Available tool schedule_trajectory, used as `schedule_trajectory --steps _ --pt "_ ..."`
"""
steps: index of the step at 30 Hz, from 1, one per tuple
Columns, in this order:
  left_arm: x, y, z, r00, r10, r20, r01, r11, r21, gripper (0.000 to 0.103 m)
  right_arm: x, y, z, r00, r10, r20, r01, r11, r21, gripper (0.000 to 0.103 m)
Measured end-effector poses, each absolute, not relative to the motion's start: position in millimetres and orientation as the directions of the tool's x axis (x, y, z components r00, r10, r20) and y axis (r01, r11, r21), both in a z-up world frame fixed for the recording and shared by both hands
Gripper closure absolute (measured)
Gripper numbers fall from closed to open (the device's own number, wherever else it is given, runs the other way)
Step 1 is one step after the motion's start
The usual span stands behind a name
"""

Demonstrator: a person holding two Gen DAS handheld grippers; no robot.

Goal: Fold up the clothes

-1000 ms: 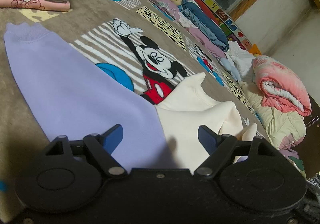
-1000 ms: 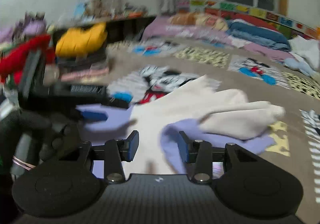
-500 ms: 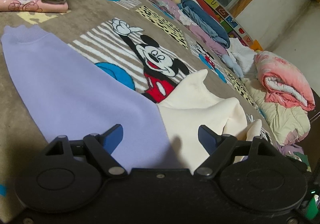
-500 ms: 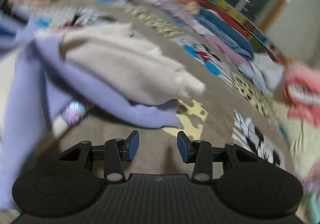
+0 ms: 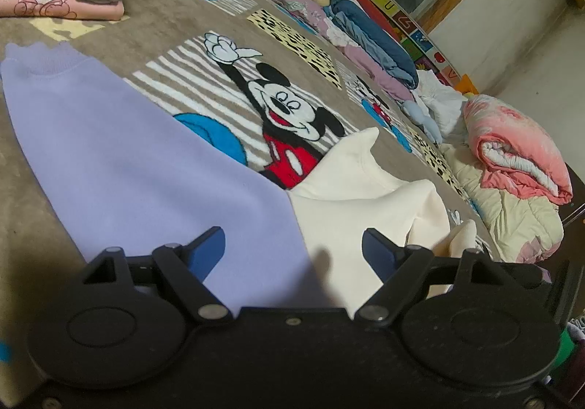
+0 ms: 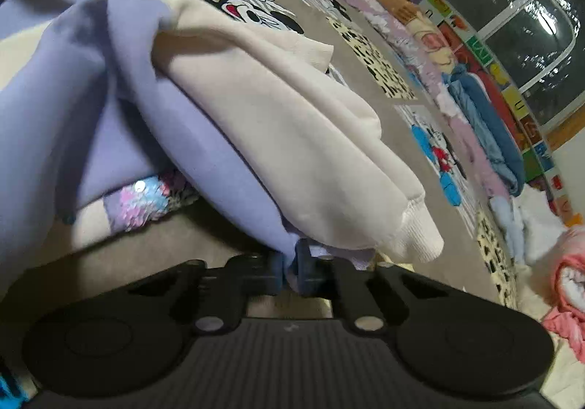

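Your right gripper (image 6: 290, 268) just closed, pinching lilac cuff of sweatshirt (image 6: 204, 138); sleeve's long axis runs from it toward Mickey blanket (image 6: 384, 105). Your left gripper (image 5: 292, 252) spread over garment.

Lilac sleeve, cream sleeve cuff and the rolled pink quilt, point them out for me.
lilac sleeve (image 5: 109, 160), left wrist view, middle of the flat sleeve
cream sleeve cuff (image 6: 420, 230), right wrist view, ribbed end
pink quilt (image 5: 519, 149), left wrist view, top of the roll
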State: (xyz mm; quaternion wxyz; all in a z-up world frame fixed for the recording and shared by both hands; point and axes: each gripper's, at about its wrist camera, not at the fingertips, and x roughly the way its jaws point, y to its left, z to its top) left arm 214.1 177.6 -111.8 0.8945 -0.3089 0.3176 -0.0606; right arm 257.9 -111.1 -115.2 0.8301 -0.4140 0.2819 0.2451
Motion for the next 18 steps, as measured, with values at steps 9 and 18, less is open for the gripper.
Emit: schedule_trajectory --steps 9,18 --pt "212 180 -109 0.791 -0.308 -0.529 -0.091 0.795 -0.6 0.021 232 -142 -56 0.698 0.13 -0.704 -0.659 0.502 -0.561 0.096" --pt "209 179 -106 0.793 -0.306 -0.527 -0.087 0.799 -0.595 0.021 210 -193 4 0.658 0.025 -0.752 -0.664 0.49 -0.565 0.097"
